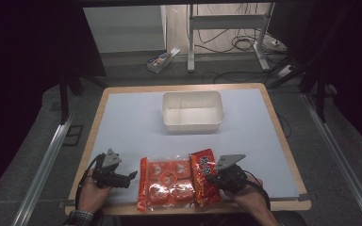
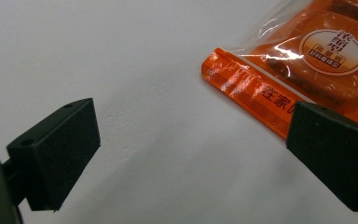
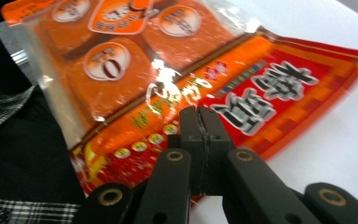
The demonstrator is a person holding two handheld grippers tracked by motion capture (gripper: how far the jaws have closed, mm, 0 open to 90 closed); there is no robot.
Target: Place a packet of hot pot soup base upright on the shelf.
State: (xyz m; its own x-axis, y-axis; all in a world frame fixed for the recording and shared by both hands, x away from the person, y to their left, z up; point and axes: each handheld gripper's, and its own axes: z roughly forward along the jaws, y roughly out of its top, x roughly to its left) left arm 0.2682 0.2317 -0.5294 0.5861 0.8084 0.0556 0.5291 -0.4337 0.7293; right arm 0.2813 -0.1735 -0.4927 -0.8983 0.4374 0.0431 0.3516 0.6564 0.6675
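A clear orange packet (image 1: 166,182) of round cakes lies at the table's near edge. A red printed packet (image 1: 204,181) lies along its right side and overlaps it. My left gripper (image 1: 132,176) stands open just left of the orange packet (image 2: 317,60); its jaws (image 2: 191,126) are wide apart, with only bare table between them, and the right-hand one sits over the packet's sealed edge. My right gripper (image 1: 213,179) is shut at the red packet's right edge. In the right gripper view its pads (image 3: 200,116) meet tightly on the red packet (image 3: 270,93), with the orange packet (image 3: 102,65) beyond.
An empty white rectangular tub (image 1: 192,111) stands at the far middle of the pale blue table (image 1: 122,122). Wooden edging frames the table. Beyond it, on the floor, are a small box (image 1: 160,61), a metal stand (image 1: 226,28) and cables. A checked sleeve (image 3: 9,107) is nearby.
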